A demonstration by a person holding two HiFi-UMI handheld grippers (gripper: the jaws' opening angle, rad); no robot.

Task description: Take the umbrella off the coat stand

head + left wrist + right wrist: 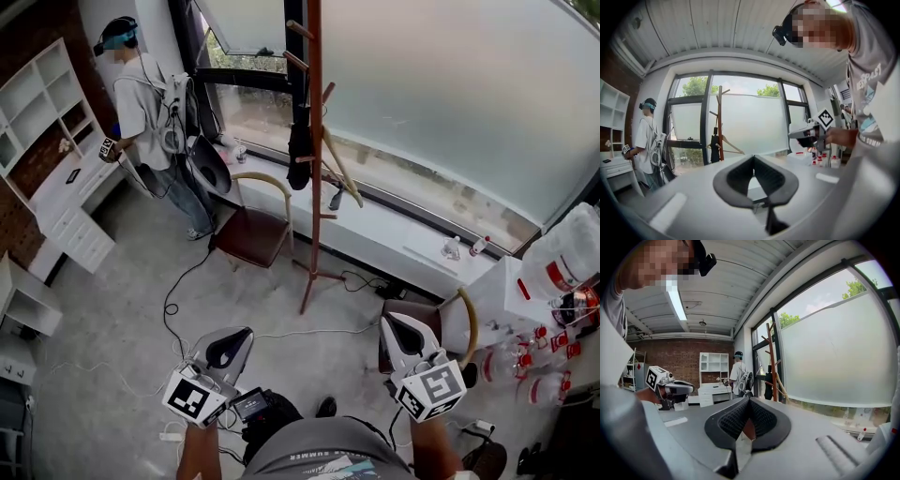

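Wooden coat stand (315,187): red-brown post with pegs up its length, on the floor before the window ledge.
Black umbrella (300,150): folded, hanging against the post's left side under an upper peg, beside a pale hanger (339,167). Probably light, soft fabric over a stiff core; best gripped at its firm top and lifted clear.
Left gripper (234,342): jaws pressed together, empty, well apart from the stand.
Right gripper (398,333): likewise closed and empty.

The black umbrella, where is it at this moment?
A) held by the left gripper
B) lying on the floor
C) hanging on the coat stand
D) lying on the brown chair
C: the black umbrella hangs folded beside the pole of the wooden coat stand, off the ground.
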